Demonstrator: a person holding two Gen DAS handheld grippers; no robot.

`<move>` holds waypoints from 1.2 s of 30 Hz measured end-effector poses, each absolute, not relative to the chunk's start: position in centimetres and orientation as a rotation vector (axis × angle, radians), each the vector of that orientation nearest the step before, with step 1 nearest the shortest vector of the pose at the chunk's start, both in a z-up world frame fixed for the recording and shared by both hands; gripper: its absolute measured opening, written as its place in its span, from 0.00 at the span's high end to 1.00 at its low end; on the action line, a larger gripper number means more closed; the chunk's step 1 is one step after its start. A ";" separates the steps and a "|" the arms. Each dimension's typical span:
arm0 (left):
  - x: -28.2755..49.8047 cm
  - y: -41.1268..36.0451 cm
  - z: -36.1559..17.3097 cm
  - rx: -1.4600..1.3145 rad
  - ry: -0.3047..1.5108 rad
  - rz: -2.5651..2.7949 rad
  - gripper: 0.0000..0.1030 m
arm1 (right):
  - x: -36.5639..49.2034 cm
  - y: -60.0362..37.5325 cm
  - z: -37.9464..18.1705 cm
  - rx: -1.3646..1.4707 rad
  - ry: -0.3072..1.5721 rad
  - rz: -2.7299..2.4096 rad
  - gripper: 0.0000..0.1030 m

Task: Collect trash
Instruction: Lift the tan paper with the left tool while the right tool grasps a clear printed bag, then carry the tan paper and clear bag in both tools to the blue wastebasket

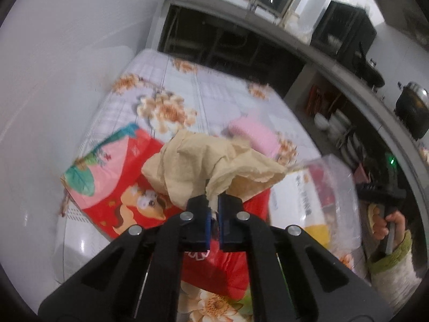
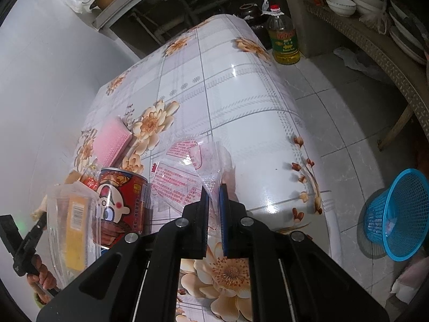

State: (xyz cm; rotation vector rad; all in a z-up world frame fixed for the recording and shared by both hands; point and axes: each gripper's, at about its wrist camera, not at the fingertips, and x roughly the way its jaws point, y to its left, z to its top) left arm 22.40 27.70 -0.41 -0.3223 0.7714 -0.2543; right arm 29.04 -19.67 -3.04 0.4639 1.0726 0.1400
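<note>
Crumpled beige tissue (image 1: 214,166) pinched in left tool (image 1: 214,209); right tool (image 2: 214,201) clamps clear bag (image 2: 211,166).

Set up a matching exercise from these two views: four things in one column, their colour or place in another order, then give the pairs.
1 crumpled tissue
2 basket
3 oil bottle
4 sponge

A pink, lying on the table
B blue, on the floor
C beige, pinched by the left gripper
D yellow oil inside, standing beyond the table

Pairs: 1-C, 2-B, 3-D, 4-A

Black left gripper (image 1: 214,209) and right gripper (image 2: 214,209), blue pads, silver screws; green-cuffed white sleeve (image 1: 391,263)
</note>
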 end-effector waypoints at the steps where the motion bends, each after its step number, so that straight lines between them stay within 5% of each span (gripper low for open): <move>1: 22.2 27.8 0.0 -0.328 0.752 -0.255 0.98 | 28.9 -19.8 -2.9 0.466 1.068 0.140 0.92; 18: 17.0 26.0 8.4 -0.339 0.477 -0.329 0.98 | 24.5 -22.5 0.4 0.555 0.944 0.154 0.92; 36: 14.0 6.3 11.2 -0.174 0.530 -0.717 0.98 | 11.5 -32.1 -0.9 0.787 0.812 0.008 0.92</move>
